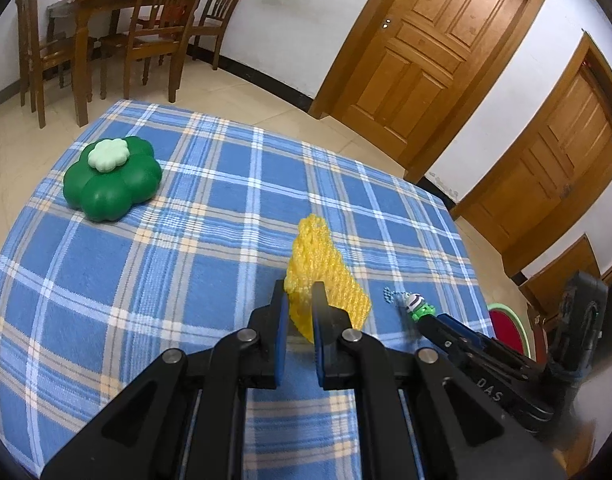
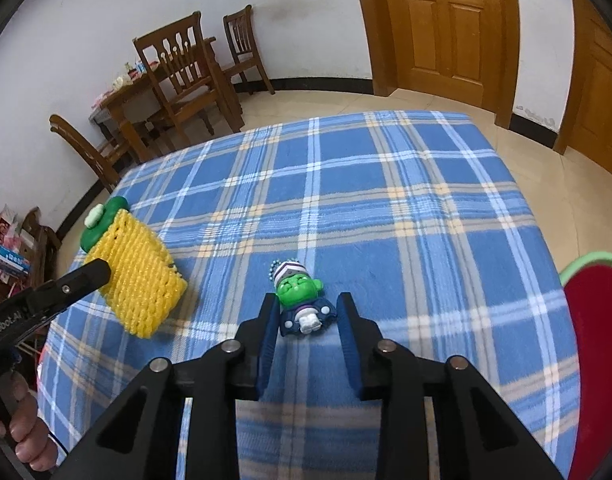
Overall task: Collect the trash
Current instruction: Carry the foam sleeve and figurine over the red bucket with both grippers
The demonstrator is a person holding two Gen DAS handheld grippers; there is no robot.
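A yellow foam net (image 1: 325,264) stands up off the blue plaid tablecloth (image 1: 146,280), and my left gripper (image 1: 299,292) is shut on its near lower edge. In the right wrist view the same net (image 2: 140,276) hangs from the left gripper's tip (image 2: 102,270). A small toy figure (image 2: 302,300) with a green head and dark blue body lies flat on the cloth. My right gripper (image 2: 307,304) straddles it, with both pads against the body's sides. A green flower-shaped lidded box (image 1: 112,178) sits at the table's far left.
A red stool with a green rim (image 2: 597,320) stands by the table's right edge. Wooden chairs and a dining table (image 1: 138,20) stand beyond on the tiled floor, with wooden doors (image 1: 425,48) to the right. A person's hand (image 2: 26,432) holds the left gripper's handle.
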